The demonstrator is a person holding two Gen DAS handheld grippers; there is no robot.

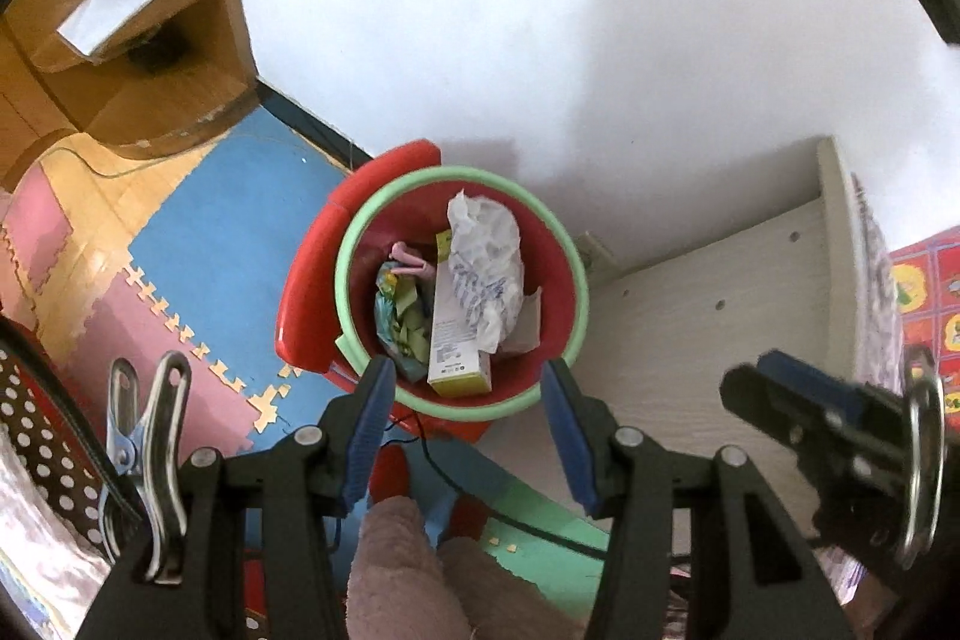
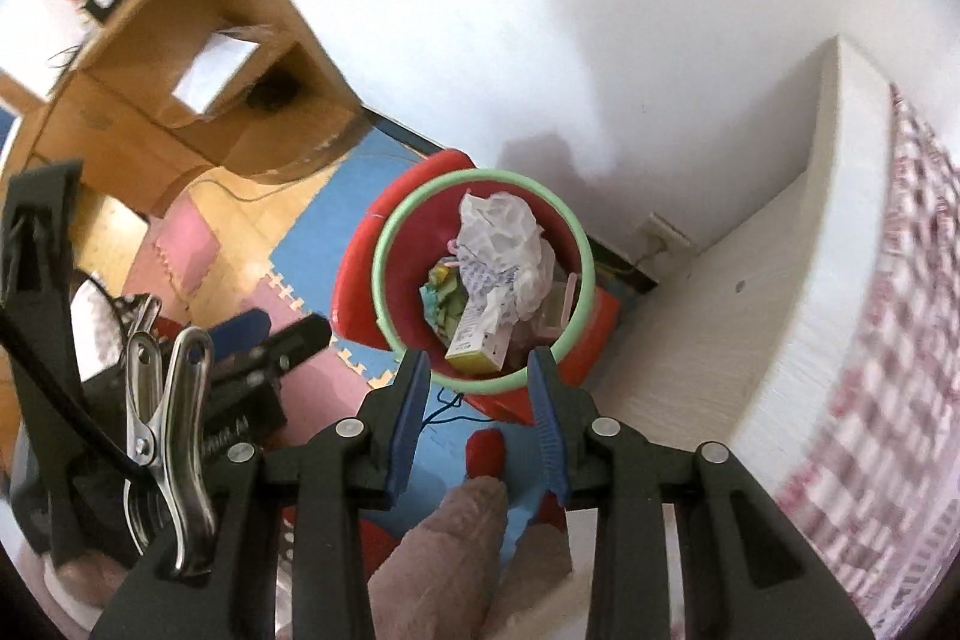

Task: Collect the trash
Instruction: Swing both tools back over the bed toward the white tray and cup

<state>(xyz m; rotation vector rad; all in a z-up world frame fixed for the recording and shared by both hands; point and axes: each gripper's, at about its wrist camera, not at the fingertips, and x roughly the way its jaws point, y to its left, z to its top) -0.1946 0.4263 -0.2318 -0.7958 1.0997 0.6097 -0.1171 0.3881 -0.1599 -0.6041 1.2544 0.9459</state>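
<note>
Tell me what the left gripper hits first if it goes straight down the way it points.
Probably the trash in the red bin: left gripper, jaws apart and empty, aims at the upright white-and-yellow box. Depth unclear.

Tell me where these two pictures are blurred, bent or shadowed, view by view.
Left wrist view: the fisheye bends the white cabinet edges, dark corners ring the frame, the right claw is smeared, and the trash bin is fairly sharp. Right wrist view: the checked cloth at the right edge is blurred, soft grey shadows fall on the wall, and the wooden shelf curves.
</note>
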